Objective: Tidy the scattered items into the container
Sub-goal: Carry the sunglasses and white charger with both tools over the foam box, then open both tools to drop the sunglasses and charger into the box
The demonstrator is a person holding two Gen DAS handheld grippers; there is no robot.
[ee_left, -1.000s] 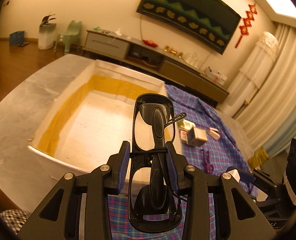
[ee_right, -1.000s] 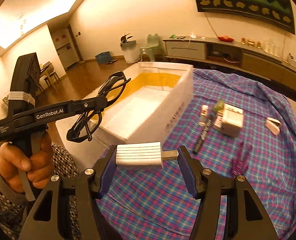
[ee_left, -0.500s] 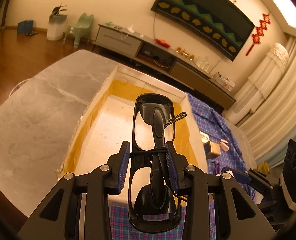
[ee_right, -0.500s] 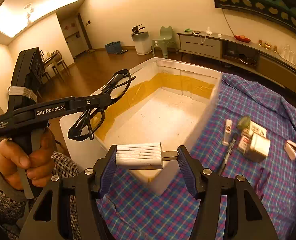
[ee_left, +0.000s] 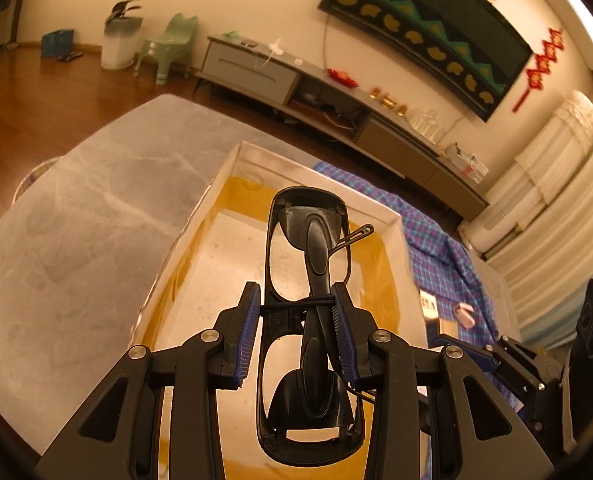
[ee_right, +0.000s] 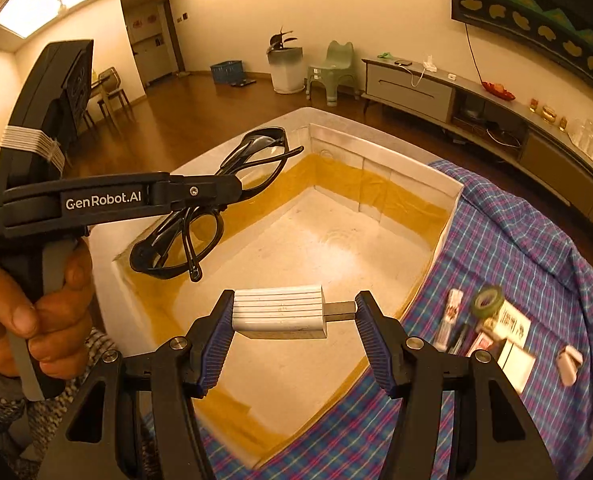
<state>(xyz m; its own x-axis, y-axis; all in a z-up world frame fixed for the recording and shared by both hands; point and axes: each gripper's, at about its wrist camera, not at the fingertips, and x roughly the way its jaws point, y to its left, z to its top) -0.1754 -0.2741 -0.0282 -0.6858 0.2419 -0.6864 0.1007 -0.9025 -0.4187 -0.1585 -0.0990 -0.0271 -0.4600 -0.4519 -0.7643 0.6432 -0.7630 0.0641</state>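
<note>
Blurring small items (ee_right: 492, 324) on cloth; left tool (ee_left: 296, 320) clamping glasses (ee_left: 308, 280), right tool (ee_right: 292, 316) clamping white plug (ee_right: 280, 312)

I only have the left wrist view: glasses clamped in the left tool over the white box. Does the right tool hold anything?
Observer: Yes. The right tool is shut on a white charger plug, which appears above the box's interior.
Operator: Anything left on the cloth that I can't see?
Observer: A green tape roll and a dark pen lie on the checked cloth, right of the box.
</note>
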